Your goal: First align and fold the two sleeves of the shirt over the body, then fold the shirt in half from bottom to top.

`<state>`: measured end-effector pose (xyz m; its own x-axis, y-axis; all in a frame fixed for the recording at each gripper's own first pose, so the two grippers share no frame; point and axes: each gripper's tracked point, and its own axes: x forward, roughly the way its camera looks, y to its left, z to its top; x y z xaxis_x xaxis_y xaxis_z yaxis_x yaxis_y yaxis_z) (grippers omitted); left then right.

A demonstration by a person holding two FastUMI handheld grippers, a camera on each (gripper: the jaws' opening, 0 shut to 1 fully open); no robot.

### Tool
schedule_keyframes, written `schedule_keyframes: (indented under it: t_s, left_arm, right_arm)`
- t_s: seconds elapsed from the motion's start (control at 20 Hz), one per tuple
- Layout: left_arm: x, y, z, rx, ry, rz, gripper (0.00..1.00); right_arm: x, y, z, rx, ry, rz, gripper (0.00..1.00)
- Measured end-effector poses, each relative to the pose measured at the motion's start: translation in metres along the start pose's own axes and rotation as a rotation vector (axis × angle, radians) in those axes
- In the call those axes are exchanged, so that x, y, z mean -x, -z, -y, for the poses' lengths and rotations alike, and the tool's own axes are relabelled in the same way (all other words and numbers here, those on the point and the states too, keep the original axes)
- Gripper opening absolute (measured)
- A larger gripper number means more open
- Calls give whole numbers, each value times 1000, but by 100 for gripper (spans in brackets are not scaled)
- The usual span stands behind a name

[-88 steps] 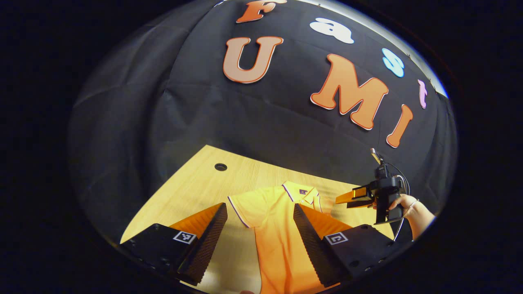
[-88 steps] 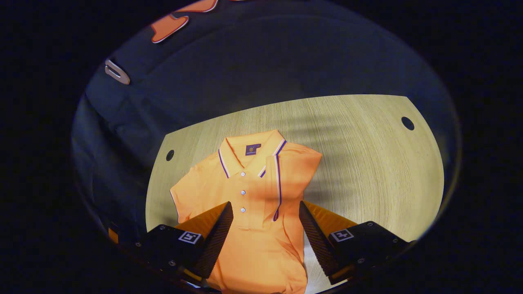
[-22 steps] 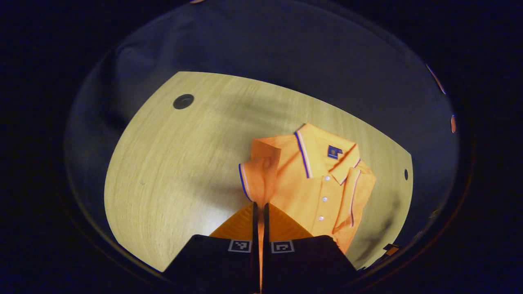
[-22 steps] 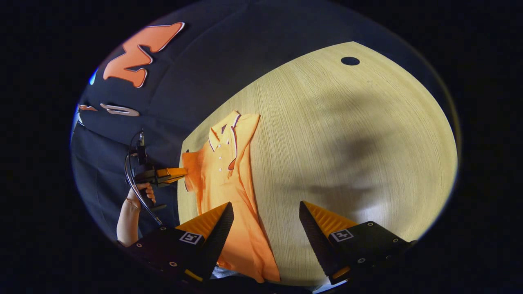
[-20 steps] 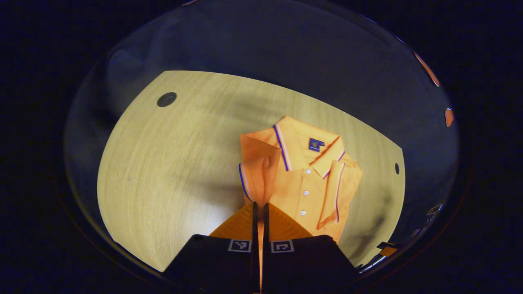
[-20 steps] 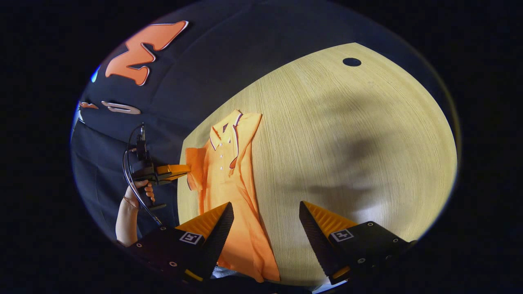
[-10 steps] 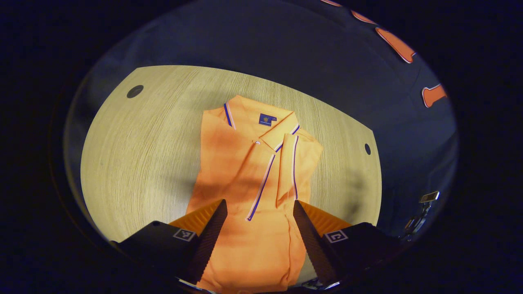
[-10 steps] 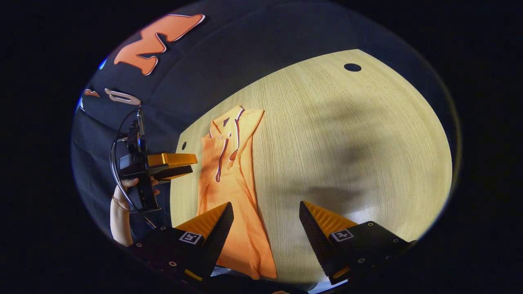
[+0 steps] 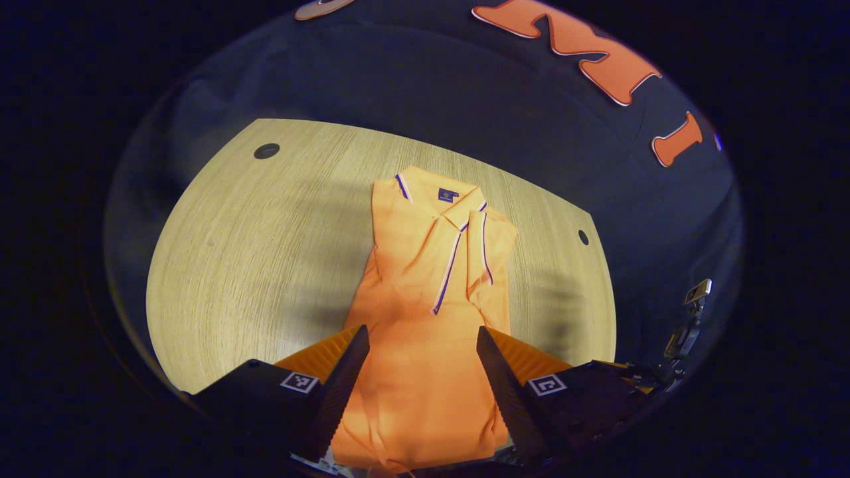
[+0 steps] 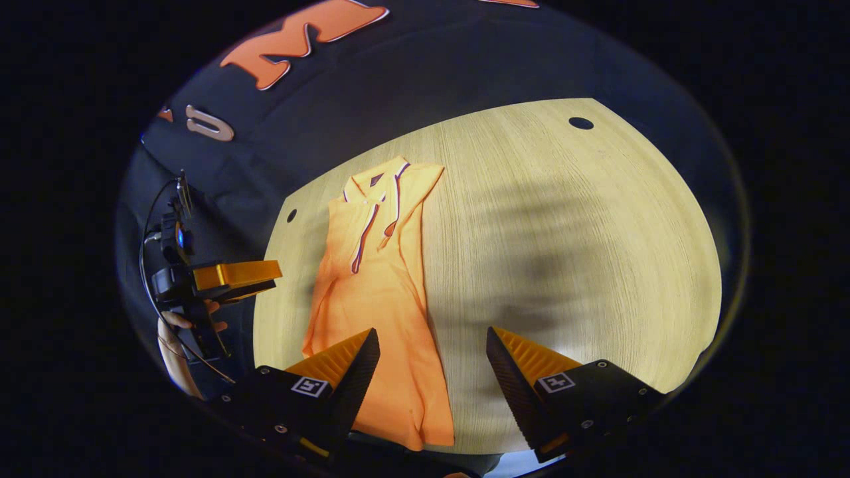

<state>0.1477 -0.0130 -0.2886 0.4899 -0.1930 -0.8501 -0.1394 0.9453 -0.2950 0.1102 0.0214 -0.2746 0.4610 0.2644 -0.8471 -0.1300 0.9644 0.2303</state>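
Orange polo shirt (image 9: 425,318) lay flat on the wooden desk (image 9: 252,252), buttons side up, collar (image 9: 438,196) toward the far edge by the booth wall, hem toward the near edge. Both sleeves were folded in over the body; their striped cuffs showed as two slanted lines on the chest just below the collar. Body formed a long narrow strip, not folded bottom to top. In the right gripper view the shirt (image 10: 372,292) sat nearer the desk's left side, with much bare wood to its right.

Left gripper (image 9: 420,345) hovered over the lower part of the shirt, fingers spread wide, nothing between them; whether the tips touched the cloth, could not tell. In the right gripper view it (image 10: 279,275) showed beyond the desk's left edge, held by a hand (image 10: 189,325).

Right gripper (image 10: 431,345) was also spread apart and empty, one finger over the shirt's lower edge, the other over bare desk.

A round cable hole (image 9: 266,151) sat near the far left corner, another (image 9: 583,236) near the far right corner.
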Motion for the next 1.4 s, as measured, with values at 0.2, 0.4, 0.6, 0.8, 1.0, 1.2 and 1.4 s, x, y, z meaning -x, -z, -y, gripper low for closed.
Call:
schedule_keyframes:
  t_s: [0.2,0.4,0.6,0.8,1.0,1.2,1.4]
  left_arm:
    - [30,40,-13,-28,-9,20,98]
    - [44,111,-22,-52,-10,-27,98]
    - [52,181,-37,-91,-43,-103,98]
    - [55,240,-34,-111,-36,-173,98]
    - [49,287,-40,-98,-60,-255,98]
    - [32,287,-47,-97,-115,-248,98]
    - [20,294,-53,-75,-165,-270,98]
  right_arm:
    - [5,27,-19,106,35,-17,99]
    - [8,69,-34,189,59,-66,98]
    - [2,127,-37,257,103,-149,99]
    - [-4,184,-36,270,127,-256,99]
    - [-9,204,-33,258,153,-289,99]
    - [-12,205,-32,247,177,-295,99]
    - [-18,208,-34,242,189,-314,99]
